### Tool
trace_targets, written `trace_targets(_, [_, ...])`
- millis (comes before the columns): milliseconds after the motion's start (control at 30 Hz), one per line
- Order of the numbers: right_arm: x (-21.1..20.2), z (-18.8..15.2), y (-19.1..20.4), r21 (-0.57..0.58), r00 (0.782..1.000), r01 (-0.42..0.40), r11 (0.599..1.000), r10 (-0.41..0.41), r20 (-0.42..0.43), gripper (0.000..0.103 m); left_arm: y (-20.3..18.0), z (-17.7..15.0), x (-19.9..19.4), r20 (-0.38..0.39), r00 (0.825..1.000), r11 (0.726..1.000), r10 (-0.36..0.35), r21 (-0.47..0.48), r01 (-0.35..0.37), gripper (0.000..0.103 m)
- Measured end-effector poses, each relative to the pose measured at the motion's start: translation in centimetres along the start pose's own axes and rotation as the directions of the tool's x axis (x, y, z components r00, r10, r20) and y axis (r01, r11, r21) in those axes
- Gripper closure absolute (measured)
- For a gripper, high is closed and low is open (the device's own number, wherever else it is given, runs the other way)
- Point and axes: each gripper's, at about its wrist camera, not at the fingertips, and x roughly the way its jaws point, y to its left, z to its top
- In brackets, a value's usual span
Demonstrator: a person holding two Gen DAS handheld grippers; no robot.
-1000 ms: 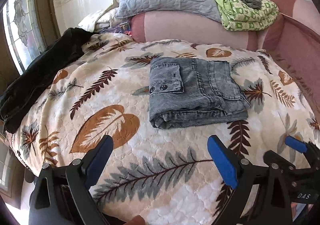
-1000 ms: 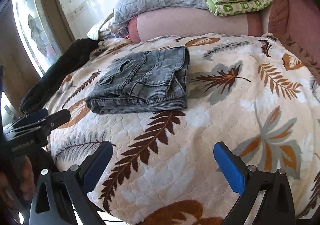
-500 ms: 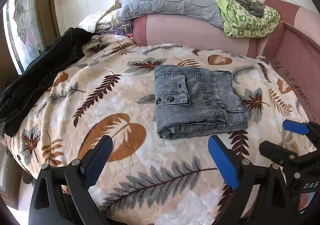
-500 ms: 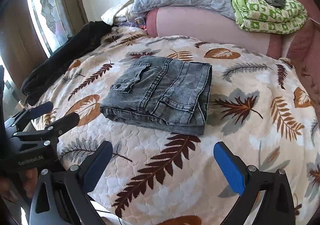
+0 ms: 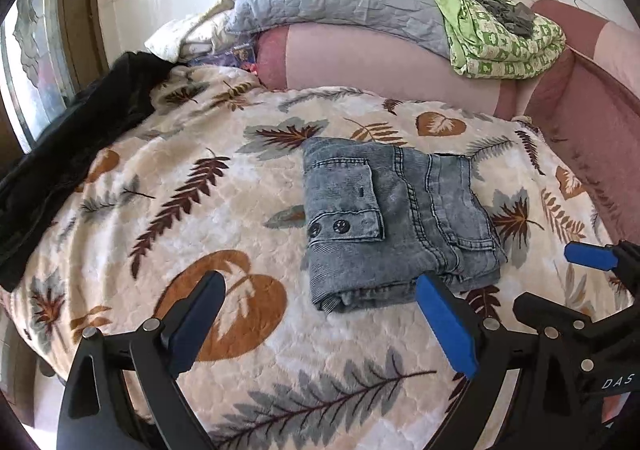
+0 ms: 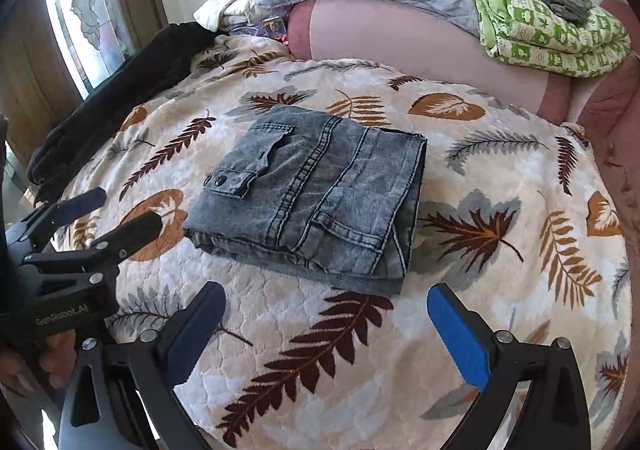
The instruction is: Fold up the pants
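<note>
**Left wrist view: folded pants lie on the bed, both tongs released**

Left wrist view shows white letters "DAS" on the black body of the right tongs (image 5: 560, 278) at the lower right edge; the rest of the word is cut off. In the right wrist view the left tongs (image 6: 108, 209) carry the print "GenRobot.AI" on their housing, with part of a hand (image 6: 48, 354) gripping below it.

The pants (image 5: 392, 217) lie folded into a thick rectangle near the middle of the bed, on a blanket (image 5: 200, 209) printed with brown and grey leaves. From the left wrist view the left tongs (image 5: 320, 322) stand spread wide and empty, just short of the near edge of the bundle; the right-hand blue pad overlaps the near corner of the pants in the picture, though contact cannot be told. From the right wrist view the right tongs (image 6: 326, 326) are likewise spread wide and grasp nothing, with the pants (image 6: 312, 197) just beyond and between the two fingers, apart from them.

The pants are washed grey denim with dark stitching. A flap pocket with two dark snaps faces up on the left part, a second stitched pocket sits to its right, and the stacked layers show along the near edge
</note>
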Motion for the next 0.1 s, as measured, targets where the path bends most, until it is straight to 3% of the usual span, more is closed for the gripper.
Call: trace_targets(100, [0.54,0.71,-0.05,0.011,1.000,-0.003,1.000,0.003,-0.007,0.001,0.12,0.56,0.77,-0.006,1.000,1.000,0.000,0.000,0.000,0.007])
